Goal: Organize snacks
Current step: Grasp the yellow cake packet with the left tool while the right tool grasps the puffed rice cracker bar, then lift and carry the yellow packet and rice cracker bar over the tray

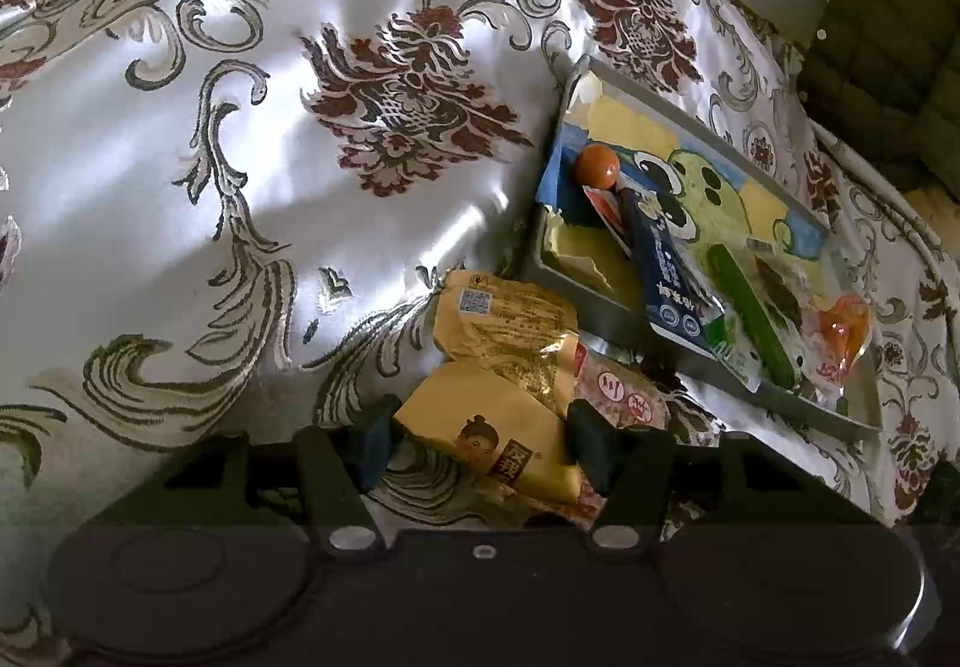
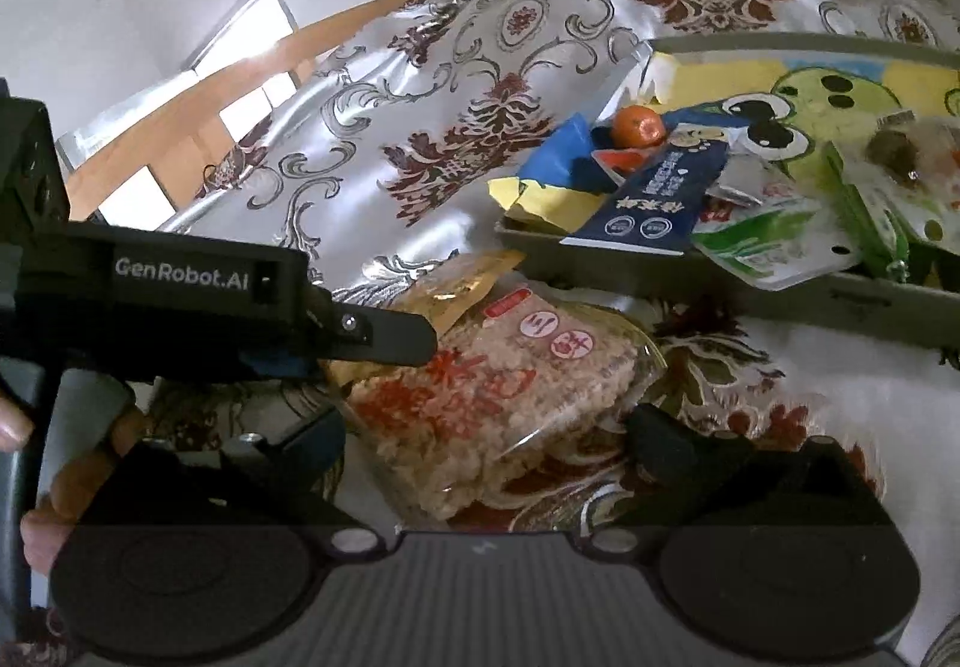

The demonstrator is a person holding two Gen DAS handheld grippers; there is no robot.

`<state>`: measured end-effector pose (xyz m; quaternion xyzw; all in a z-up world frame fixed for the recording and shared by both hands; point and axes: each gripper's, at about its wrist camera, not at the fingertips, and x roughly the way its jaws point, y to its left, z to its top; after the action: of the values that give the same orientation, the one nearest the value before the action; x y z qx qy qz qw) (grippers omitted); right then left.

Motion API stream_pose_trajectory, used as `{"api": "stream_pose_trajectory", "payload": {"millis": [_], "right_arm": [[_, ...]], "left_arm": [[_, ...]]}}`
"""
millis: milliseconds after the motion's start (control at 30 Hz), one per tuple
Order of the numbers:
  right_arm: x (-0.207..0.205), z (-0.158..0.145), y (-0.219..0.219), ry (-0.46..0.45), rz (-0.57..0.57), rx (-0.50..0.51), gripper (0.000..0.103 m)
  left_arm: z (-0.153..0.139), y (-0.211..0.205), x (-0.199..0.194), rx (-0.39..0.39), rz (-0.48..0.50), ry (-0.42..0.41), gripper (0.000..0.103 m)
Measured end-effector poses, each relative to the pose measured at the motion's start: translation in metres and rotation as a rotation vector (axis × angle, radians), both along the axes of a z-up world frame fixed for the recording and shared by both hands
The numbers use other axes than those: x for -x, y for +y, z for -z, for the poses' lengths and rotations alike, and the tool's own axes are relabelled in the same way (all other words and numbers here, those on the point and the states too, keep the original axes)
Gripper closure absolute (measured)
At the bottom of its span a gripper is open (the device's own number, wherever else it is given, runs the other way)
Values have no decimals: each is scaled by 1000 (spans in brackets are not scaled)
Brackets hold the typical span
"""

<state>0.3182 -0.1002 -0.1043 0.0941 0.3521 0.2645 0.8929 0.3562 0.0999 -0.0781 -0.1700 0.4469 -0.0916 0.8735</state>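
My left gripper (image 1: 483, 445) is shut on a yellow snack packet (image 1: 486, 439) with a cartoon face, one pad on each side. A second, crinkled yellow packet (image 1: 510, 325) lies just beyond it. A clear pack of rice crackers (image 2: 498, 397) with red print lies on the cloth between the wide-apart fingers of my right gripper (image 2: 480, 445), which is open with neither pad pressing on it. One of the left gripper's fingers (image 2: 390, 337) reaches in from the left over the yellow packets (image 2: 462, 277). The grey frog-print tray (image 2: 660, 277) holds an orange (image 2: 639, 125), a dark blue packet (image 2: 648, 193) and green packets.
A shiny white floral cloth (image 1: 240, 187) covers the whole surface. The tray (image 1: 606, 322) sits at the right, close behind the loose snacks. A dark green quilted garment (image 1: 888, 66) lies past the table's right edge. A person's hand (image 2: 24, 427) holds the left gripper's handle.
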Motion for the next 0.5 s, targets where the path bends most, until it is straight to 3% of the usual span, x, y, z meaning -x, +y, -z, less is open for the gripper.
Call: {"api": "stream_pose_trajectory", "payload": {"millis": [233,367,500], "right_arm": [[5,-10,4,-10,29,68,21],[9,-18,2,0,30,113,25],[9,-21,-12,53,60,62,25]], "left_arm": [[0,-5,0,-26,5,-3,41],[-1,-10,2,-54,21,-11,41],[-1,-10,3,-28,28,-11,40]]}}
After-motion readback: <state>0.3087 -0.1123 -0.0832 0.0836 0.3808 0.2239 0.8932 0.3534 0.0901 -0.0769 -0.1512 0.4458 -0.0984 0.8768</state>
